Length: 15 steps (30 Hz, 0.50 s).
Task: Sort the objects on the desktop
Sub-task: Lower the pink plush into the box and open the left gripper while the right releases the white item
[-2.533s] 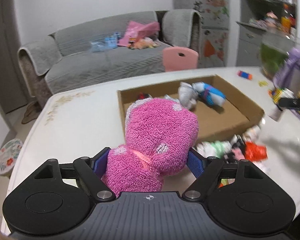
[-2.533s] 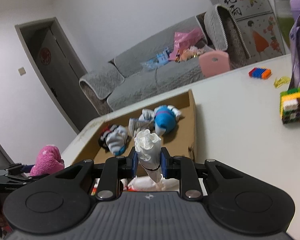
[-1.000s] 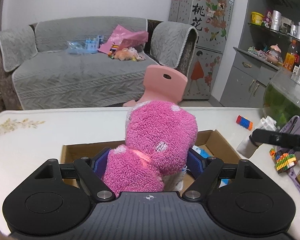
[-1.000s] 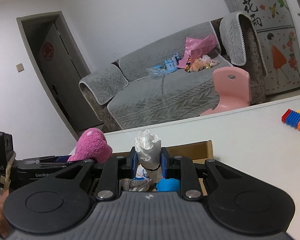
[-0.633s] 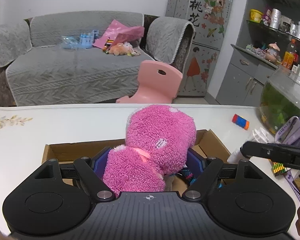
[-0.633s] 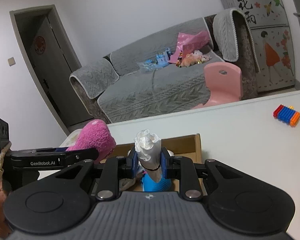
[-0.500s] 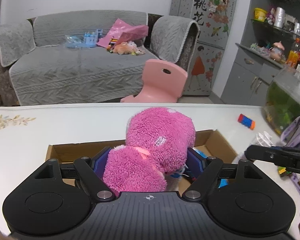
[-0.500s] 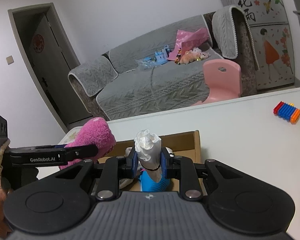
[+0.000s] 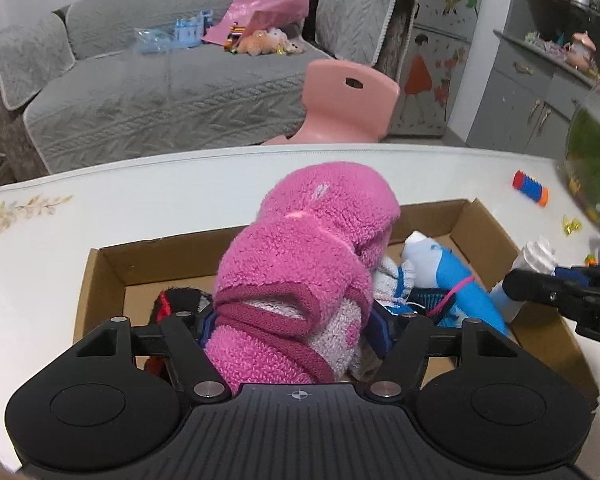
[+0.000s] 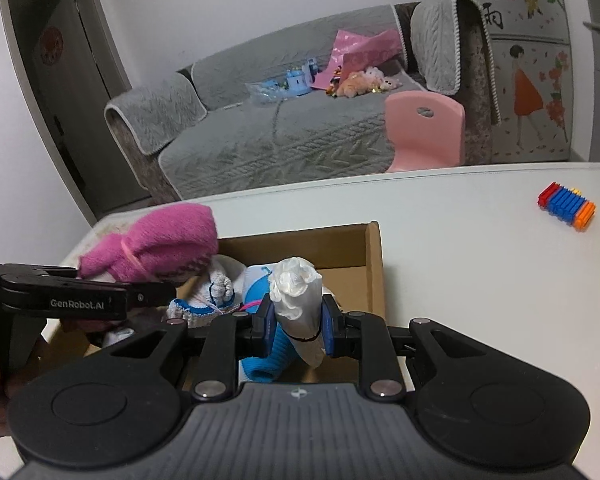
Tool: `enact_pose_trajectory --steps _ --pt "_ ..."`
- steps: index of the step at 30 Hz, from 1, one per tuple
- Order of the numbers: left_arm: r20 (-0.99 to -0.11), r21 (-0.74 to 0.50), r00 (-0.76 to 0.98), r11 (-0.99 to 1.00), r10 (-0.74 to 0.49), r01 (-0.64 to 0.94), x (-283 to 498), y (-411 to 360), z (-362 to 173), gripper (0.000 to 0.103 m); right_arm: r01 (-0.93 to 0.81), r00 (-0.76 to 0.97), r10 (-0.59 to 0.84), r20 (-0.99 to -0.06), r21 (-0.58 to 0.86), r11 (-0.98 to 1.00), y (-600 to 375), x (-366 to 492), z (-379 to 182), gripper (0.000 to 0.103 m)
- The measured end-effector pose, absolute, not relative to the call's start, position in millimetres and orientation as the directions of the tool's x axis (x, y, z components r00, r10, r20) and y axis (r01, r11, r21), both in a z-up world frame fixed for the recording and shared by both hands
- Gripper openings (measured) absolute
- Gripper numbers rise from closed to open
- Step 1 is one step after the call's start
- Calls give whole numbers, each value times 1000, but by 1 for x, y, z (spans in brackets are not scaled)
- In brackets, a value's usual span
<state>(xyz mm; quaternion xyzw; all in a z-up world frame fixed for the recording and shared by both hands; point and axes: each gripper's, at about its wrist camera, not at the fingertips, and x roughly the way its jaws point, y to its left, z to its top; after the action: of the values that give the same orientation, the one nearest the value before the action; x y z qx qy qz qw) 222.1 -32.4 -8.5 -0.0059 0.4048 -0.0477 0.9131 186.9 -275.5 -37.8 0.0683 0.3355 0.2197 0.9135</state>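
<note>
Both wrist views look closely down into one cardboard box (image 9: 108, 264).

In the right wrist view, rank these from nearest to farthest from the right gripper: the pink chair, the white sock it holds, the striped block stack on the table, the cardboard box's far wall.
1. white sock, clamped in the right gripper.
2. cardboard box's far wall, just ahead.
3. striped block stack, on the table to the right.
4. pink chair, beyond the table's far edge.
</note>
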Motion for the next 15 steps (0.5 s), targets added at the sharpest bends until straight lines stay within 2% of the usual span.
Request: enact_pose_trajectory --steps 6,8,9,12,15 --pt "-745 -17 663 996 -71 87 217 -34 -11 74 -337 678 408 -611 234 912 -273 190 -44 21" --pt "-738 -7 672 996 -66 90 213 -34 -8 80 -338 676 406 -615 230 913 -272 191 -46 21" --pt "-729 1 681 996 -61 90 210 -34 -5 88 -338 677 403 -615 227 914 -271 191 -47 23" --pt "-708 31 705 995 -44 93 201 -36 4 100 -340 686 399 -608 217 915 -270 189 -46 31" --pt "-692 53 721 993 -42 108 192 -38 9 102 -340 693 390 -607 203 918 -267 189 -45 40"
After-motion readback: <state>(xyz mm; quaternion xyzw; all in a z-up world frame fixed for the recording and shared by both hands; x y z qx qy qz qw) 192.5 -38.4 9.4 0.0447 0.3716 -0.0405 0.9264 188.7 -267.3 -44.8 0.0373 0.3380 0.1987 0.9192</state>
